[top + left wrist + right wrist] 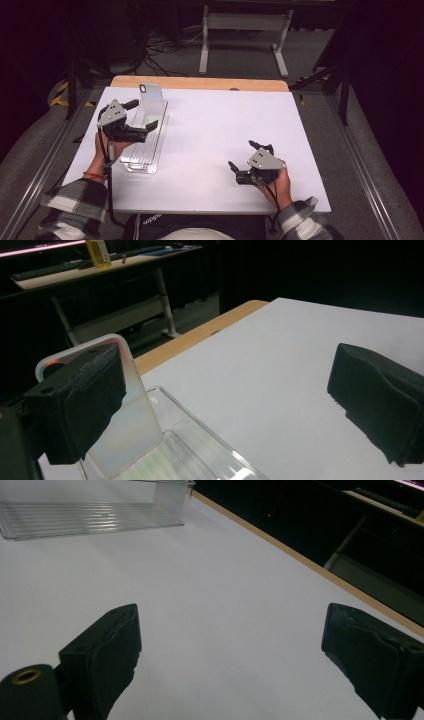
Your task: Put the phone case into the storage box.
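- Left tongs (141,114): black, blocky jaws with ribbed pads, grey three-cornered plate on top; spread wide, pinching nothing. They hover over the far half of the clear tray, one jaw just beside the upright phone case; I cannot tell whether it touches.
- Right tongs (246,155): same make, matte black; spread wide, nothing between them, low over bare white table near the person's edge.
- Phone case (151,98): translucent, frosted, thin slab with rounded corners and a dark-ringed camera hole at its top corner; stands upright, leaning slightly, in the far end of the tray.
- Clear tray (146,150): long, narrow, transparent plastic with ribbed floor, low walls and rounded corners; lies on the left part of the table, its long side running away from the person.
- Table (215,130): smooth white matte sheet over a light wooden top, whose bare strip shows along the far edge. Broad open surface between tray and right tongs, and to the far right.
- Surroundings: grey carpet floor, metal rails at both sides, a white-framed stand (245,30) beyond the far edge, cables on the floor.
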A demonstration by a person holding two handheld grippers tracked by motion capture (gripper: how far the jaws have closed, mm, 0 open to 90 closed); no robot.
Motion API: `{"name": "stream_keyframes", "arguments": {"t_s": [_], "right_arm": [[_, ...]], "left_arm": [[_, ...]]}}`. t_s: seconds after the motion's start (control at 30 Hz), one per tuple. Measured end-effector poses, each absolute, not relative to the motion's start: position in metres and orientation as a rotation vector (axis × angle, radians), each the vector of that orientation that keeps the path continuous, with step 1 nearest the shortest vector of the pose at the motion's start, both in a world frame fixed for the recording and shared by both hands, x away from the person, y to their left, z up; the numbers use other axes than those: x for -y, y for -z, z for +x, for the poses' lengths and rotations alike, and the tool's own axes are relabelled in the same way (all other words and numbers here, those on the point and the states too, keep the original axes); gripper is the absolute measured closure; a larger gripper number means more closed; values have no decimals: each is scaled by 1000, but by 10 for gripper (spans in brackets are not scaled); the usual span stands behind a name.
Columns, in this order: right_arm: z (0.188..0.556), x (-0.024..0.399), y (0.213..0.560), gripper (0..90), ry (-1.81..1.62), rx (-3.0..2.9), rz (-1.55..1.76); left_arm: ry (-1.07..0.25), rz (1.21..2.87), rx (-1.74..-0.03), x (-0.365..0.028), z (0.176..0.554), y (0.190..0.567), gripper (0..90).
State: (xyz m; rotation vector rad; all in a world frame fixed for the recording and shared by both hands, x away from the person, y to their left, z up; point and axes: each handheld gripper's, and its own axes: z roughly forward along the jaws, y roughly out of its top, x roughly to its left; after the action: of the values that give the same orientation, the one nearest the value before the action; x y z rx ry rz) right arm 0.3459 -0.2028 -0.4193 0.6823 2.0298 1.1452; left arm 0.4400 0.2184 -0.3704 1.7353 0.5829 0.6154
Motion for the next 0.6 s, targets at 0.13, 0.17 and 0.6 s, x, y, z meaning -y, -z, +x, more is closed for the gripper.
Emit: {"name": "stream_keyframes", "arguments": {"t_s": [0.13, 0.17, 0.6], "right_arm": [[345, 203, 419, 88, -1144, -2028, 677], [345, 203, 419, 88, -1139, -2034, 673], [344, 205, 419, 90, -1129, -2024, 680]], "left_arm": [[-612, 1728, -564, -219, 435, 367, 24], [-616, 1722, -563, -219, 434, 366, 24], [-612, 1714, -540, -220, 426, 362, 27]]}}
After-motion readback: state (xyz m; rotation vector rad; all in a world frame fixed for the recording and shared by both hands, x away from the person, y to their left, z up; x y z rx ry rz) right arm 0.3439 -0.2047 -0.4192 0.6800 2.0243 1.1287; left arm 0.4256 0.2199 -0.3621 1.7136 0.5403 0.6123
